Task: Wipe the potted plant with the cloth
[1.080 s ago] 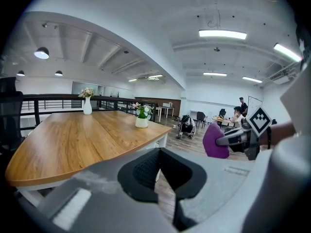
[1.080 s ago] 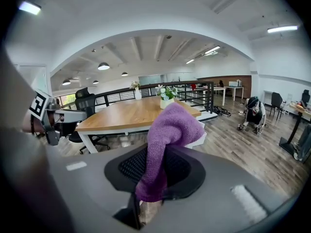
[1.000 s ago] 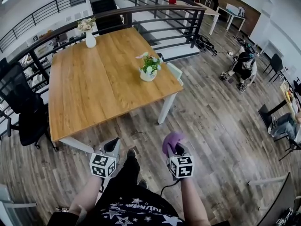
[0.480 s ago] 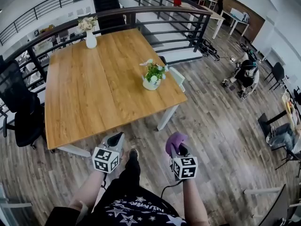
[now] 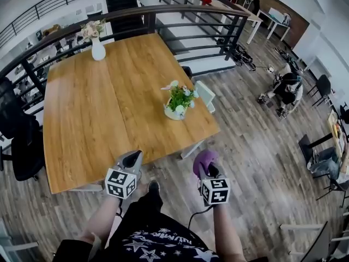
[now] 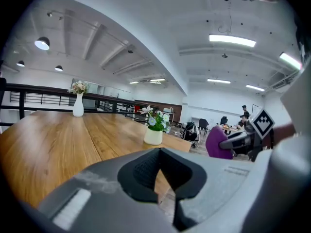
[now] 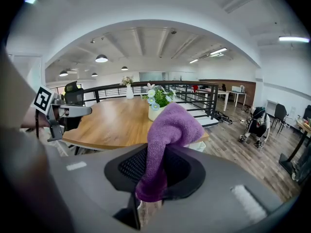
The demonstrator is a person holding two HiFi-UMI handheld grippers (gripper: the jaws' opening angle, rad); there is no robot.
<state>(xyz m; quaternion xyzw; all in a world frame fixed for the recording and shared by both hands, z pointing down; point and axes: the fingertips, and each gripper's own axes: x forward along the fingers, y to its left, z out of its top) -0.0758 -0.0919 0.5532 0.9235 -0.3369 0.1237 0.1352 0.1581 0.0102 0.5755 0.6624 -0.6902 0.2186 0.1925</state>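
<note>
A small potted plant (image 5: 179,103) with white and blue flowers in a white pot stands near the right front corner of the wooden table (image 5: 82,113). It shows too in the left gripper view, potted plant (image 6: 155,127), and behind the cloth in the right gripper view, potted plant (image 7: 156,102). My right gripper (image 5: 204,167) hangs off the table's front right corner, shut on a purple cloth (image 7: 167,140) that bunches above its jaws. My left gripper (image 5: 131,160) is shut and empty, at the table's front edge.
A white vase of flowers (image 5: 96,41) stands at the table's far edge. A black railing (image 5: 180,15) runs behind the table. A black office chair (image 5: 16,135) sits at the left. A white bin (image 5: 205,95) stands by the table's right side. People sit at the right (image 5: 283,89).
Both grippers have moved toward the table. The left one now reaches its front edge and the plant looks nearer. The cloth stays clamped in the right gripper.
</note>
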